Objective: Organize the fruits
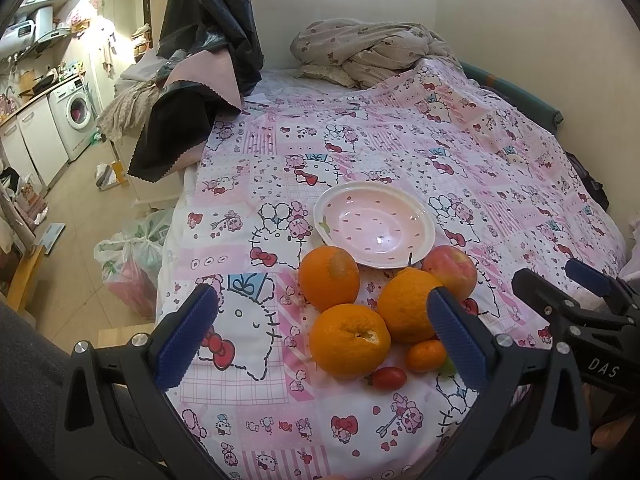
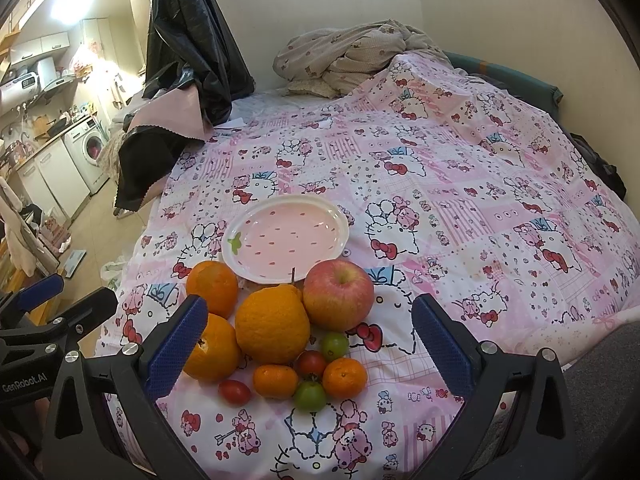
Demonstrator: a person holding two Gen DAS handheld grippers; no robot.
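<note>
Soft, rumpled bedspread [image 2: 460, 184] ahead of both grippers — an unsteady base, so round fruit nudged from the side would likely roll off toward the bed edge near the left gripper.

Pink plate [image 2: 286, 242] just beyond the fruit pile, empty, sitting a little tilted on the cloth; oval, long axis running left to right across the right gripper's view, green leaf mark at its left end. Likely to tip or slide if pressed on one rim.

Apple [image 2: 338, 300] ahead and slightly right between the right gripper's fingers, stem dimple facing up. Bumpy orange [image 2: 273, 326] touching it on the left, stem knob pointing away toward the plate. Two more oranges [image 1: 329, 278] [image 1: 349, 340] further left, in contact — lifting one could send its neighbour rolling.

Two mandarins [image 2: 275, 381] [image 2: 345, 377], two red tomatoes [image 2: 311, 363] [image 2: 234, 392] and two green ones [image 2: 335, 346] [image 2: 309, 396] nearest the right gripper, tightly packed; soft, easily crushed or knocked aside.

Right gripper [image 2: 310, 354] spread wide, holding nothing. Left gripper [image 1: 324, 334] likewise apart, empty, fruit between its fingers.
</note>
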